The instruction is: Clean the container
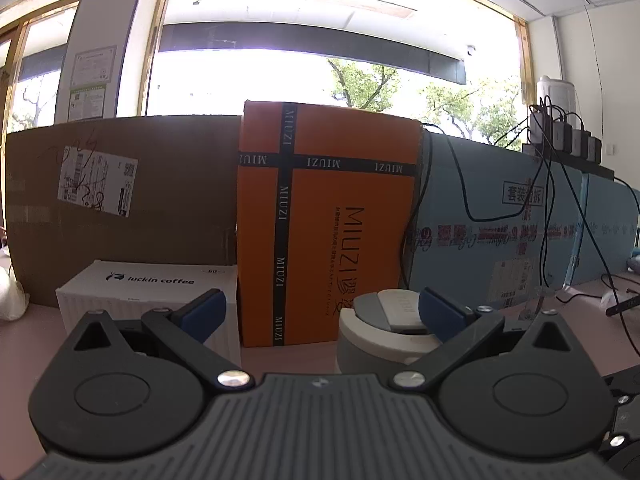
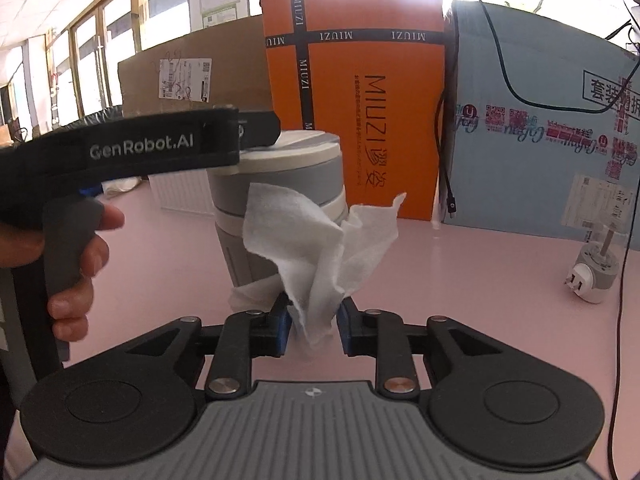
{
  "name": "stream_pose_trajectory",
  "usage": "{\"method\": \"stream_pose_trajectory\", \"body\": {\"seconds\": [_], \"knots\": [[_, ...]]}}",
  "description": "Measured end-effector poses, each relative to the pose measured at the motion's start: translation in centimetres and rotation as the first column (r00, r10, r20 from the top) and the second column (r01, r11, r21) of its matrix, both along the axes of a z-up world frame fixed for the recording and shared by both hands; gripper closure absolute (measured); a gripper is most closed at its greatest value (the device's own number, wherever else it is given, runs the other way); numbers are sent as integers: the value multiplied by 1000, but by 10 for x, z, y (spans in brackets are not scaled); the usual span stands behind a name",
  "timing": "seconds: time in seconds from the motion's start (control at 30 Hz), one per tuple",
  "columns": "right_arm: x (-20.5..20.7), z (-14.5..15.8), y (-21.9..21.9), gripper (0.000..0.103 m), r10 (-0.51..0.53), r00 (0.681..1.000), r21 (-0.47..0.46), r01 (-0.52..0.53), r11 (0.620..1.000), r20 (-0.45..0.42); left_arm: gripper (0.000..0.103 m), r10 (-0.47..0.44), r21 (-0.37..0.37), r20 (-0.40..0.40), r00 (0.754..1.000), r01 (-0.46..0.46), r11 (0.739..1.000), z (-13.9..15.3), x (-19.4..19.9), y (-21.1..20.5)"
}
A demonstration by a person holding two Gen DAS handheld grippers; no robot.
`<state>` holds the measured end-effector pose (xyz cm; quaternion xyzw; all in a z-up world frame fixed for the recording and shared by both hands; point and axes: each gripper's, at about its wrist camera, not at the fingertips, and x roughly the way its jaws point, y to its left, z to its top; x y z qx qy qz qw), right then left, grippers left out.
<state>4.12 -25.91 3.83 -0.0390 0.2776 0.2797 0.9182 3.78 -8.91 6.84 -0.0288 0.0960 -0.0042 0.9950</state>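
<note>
Nearest the right wrist camera, the right gripper has a crumpled white tissue between its blue pads. A gap shows on both sides of the paper, so the jaws look slightly apart and the tissue seems only loosely caught; whether the pads press on it cannot be told. The paper stands up ahead of the fingers, probably so its bulk can meet the cup's side as a wiping face.

At the left of that view a hand grips the handle of the left gripper, whose black body reaches over the container's lid. In the left wrist view its jaws stand wide apart on nothing, the container sitting low by the right-hand pad; the tool may be poised to steady the lid.

The container, a grey and white lidded cup, stands upright on the pink table, just behind the tissue. Behind it stands an orange box; right of that, a blue carton.
</note>
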Motion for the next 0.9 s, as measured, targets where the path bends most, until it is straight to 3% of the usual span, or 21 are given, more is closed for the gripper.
{"method": "stream_pose_trajectory", "body": {"seconds": [0.23, 0.5, 0.9], "knots": [[-6, 21, -5, 89, 28, 998, 27, -29, 999, 58, 0, -10, -18, 0, 1000, 10, 1000, -1, 2, 1], [-8, 28, 2, 91, 41, 997, -5, -41, 999, 70, 0, -7, -21, 1, 1000, 7, 1000, -2, 1, 1], [3, -10, 11, 92, 45, 998, -51, -46, 998, -39, 0, -8, -8, 10, 1000, 8, 1000, -3, -1, -1]]}}
